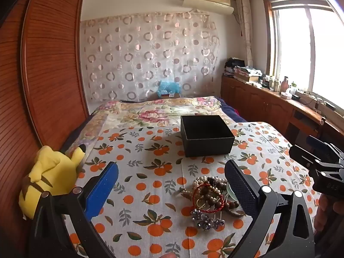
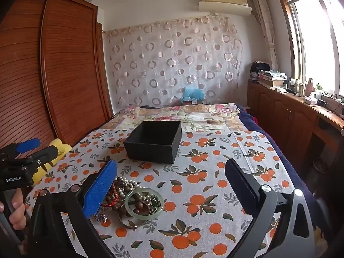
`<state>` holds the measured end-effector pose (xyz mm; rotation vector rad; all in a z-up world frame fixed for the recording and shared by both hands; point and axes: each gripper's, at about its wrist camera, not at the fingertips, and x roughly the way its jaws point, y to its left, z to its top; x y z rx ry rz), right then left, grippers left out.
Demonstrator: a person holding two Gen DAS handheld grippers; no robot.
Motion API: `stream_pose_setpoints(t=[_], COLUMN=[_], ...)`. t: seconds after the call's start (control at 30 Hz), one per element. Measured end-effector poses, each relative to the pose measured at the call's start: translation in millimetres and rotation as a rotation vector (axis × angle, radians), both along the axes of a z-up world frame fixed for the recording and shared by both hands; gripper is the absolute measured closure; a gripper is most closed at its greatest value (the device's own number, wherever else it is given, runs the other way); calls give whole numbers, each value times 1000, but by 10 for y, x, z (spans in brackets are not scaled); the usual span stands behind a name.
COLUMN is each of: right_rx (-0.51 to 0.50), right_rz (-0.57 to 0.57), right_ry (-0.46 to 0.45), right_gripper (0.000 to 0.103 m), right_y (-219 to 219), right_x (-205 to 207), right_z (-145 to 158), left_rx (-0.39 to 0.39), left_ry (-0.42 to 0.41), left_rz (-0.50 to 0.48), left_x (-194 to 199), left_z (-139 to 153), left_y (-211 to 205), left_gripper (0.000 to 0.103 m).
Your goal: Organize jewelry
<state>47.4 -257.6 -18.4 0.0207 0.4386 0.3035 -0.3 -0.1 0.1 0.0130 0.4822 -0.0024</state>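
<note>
While both tools hover over the bed, nothing is grasped yet.
L gripper (image 1: pixel 172 180): jaws spread wide, empty.
R gripper (image 2: pixel 169 180): jaws spread wide, empty.
Jewelry pile (image 1: pixel 211 200): on orange-print cloth (image 1: pixel 150 193), betw. the two tools; hugs L tool's right finger and R tool's left finger, approx. equally near.
Jade bangle (image 2: pixel 144 202): R side of pile, flat.
Black box (image 1: pixel 206 135): open, beyond pile, path clear.
Yellow plush (image 1: pixel 51 178): far left, no obstruction.

Daylight floods in through window (image 1: pixel 301 49) at right, panes blown out white. Room bright, shadows soft; black box (image 1: pixel 206 137) casts faint shade leftward. Strong fisheye bending at wardrobe (image 1: pixel 43 64), dark corners. Slight softness overall.
</note>
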Motion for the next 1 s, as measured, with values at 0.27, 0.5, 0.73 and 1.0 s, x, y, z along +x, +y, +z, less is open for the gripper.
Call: stream_pose_setpoints(t=[0.27,0.5,0.73,1.0], right_rx=[-1,0,0,-1], right_rz=[0,1,0,0], right_ry=[0,3,4,5], right_gripper=[3,3,3,3], right_y=[6,8,7,7], right_x=[0,6,11,12], right_z=[-15,-22,-23,-20], left_rx=[0,0,-1,-1], left_ry=[3,1,-1,-5], left_rz=[-1,-2,-4,-2], left_x=[4,5,-30,-30], left_z=[-2,-3,86,105], left_y=[0,-4,-35,-42], left_gripper=[8,8,8,8])
